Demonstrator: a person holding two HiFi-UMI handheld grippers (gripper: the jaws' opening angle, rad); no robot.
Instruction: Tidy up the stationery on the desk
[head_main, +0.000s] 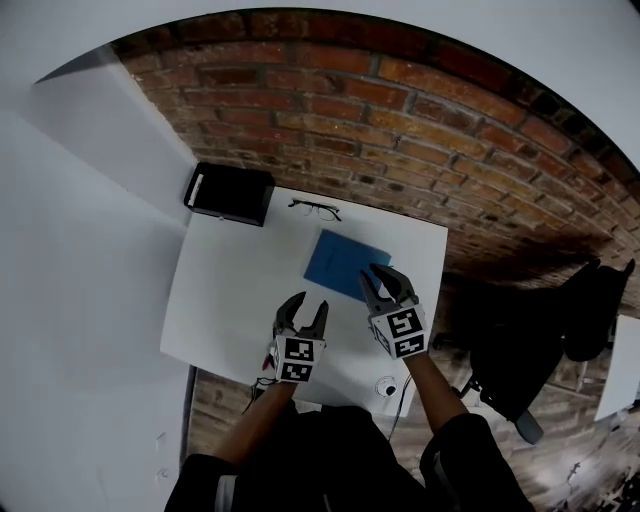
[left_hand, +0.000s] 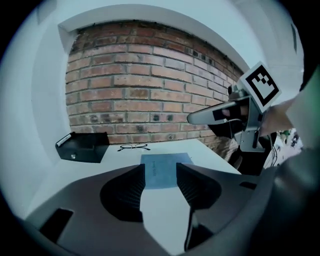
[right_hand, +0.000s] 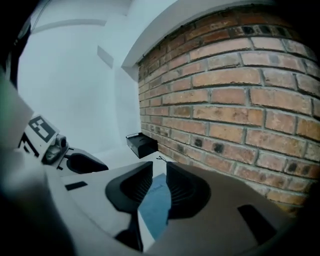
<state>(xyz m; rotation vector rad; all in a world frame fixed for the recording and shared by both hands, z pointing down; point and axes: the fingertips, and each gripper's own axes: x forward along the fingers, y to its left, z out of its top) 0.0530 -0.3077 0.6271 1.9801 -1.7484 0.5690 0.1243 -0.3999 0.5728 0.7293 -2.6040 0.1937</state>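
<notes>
Desk (head_main: 225, 310): white top against brick wall, centre of head view. On it:

- black box (head_main: 230, 192), upper-left corner of desk, by the wall.
- glasses (head_main: 316, 209), just right of box, near far edge, lying loose.
- blue notebook (head_main: 338, 262), centre-right of desk, askew to desk edges, flat, closed.
- small round white item (head_main: 386, 387) at near edge w/ a cable; can't tell what it is.

L gripper (head_main: 305, 306): lower centre of frame, over bare desk, near notebook's lower-left corner but apart from it. Jaws spread, nothing between them; its own view shows notebook lying beyond the gap, not in it.

R gripper (head_main: 380, 273): over notebook's lower-right edge. Jaws a narrow way apart, pinching nothing; notebook shows below through the gap. Touching the cover or just above it: can't tell.

Progress (my read): early. Nothing looks put away yet. Notebook is skewed in mid desk, glasses are loose, box sits alone in its corner. No pens or other small stationery in sight. Both grippers are empty and aimed at notebook, so step in hand is prob. the approach to it.

Left to do: grip notebook, square it up or move it toward box; glasses maybe after.
</notes>
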